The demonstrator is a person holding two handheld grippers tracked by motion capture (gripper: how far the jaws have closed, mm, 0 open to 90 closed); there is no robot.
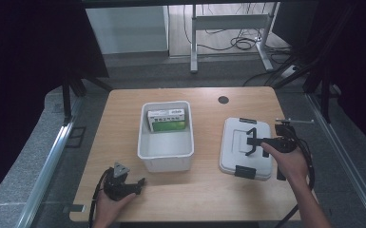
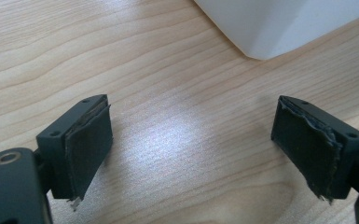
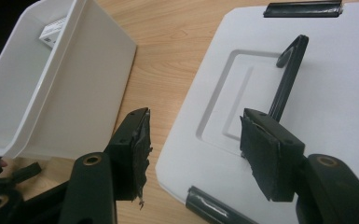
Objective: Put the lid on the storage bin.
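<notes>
Hovering over the white lid (image 1: 246, 147), the right gripper (image 1: 253, 141) has its jaws spread wide with nothing pressed between the pads. In the high view it comes in from the lid's right edge, and its tips sit about the black handle (image 1: 251, 140) that stands up from the lid's recessed middle panel. The right gripper view (image 3: 193, 149) shows the same from close in: one jaw hangs past the lid's edge over bare wood, the other is over the recess right by the foot of the raised handle (image 3: 286, 79); whether that pad touches the handle I cannot tell. The lid (image 3: 349, 107) lies flat on the wooden table (image 1: 123, 114), just to the right of the open white bin (image 1: 165, 156), apart from it by a strip of tabletop, with a dark latch (image 1: 245, 172) on its near edge and another on the far edge. Inside the bin, against its far wall, leans a green and white box (image 1: 167, 120). The left gripper (image 1: 132, 186) rests low at the table's near left corner, in the person's left hand, short of the bin's near left corner. In the left gripper view (image 2: 193, 154) its jaws stand wide apart over bare wood, holding nothing, with the bin's corner (image 2: 270, 28) ahead.
</notes>
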